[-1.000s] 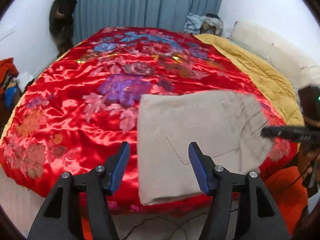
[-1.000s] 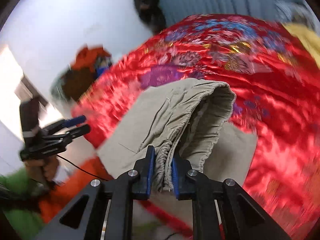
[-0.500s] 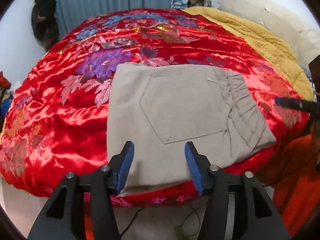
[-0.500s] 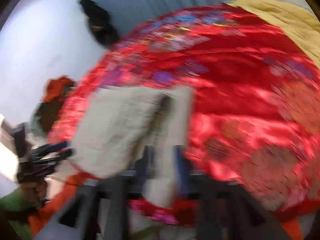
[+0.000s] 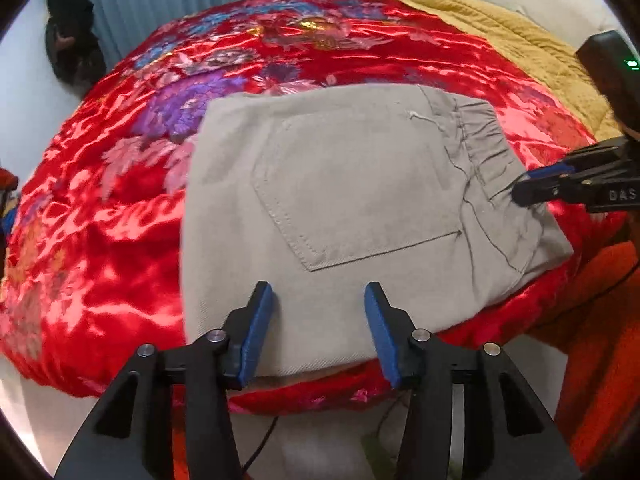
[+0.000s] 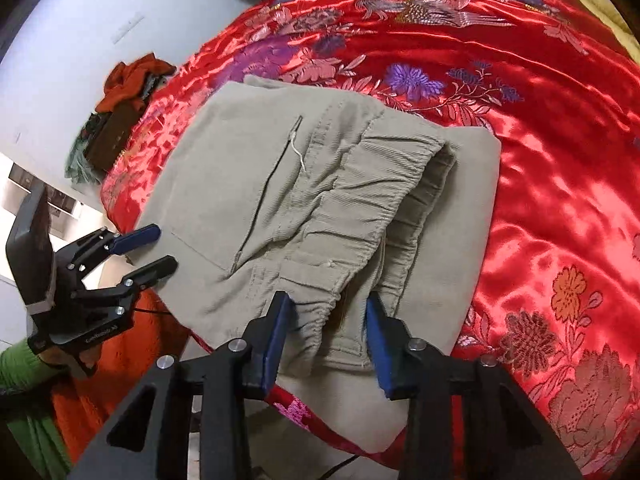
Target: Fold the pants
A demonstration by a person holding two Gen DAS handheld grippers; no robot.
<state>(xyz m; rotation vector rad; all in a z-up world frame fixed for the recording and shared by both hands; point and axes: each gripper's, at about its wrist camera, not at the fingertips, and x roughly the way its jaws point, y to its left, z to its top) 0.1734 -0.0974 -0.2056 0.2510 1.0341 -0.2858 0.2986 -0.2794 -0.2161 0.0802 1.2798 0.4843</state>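
Pants (image 5: 360, 200) lie folded at the bed's (image 5: 100, 220) 6 o'clock edge, both the left gripper (image 5: 318, 328) and right gripper (image 6: 326, 332) released with jaws apart, so the fold seems done, only tidying or withdrawal left.

Bedspread (image 5: 120, 200) bare (pants (image 5: 340, 200) beside).
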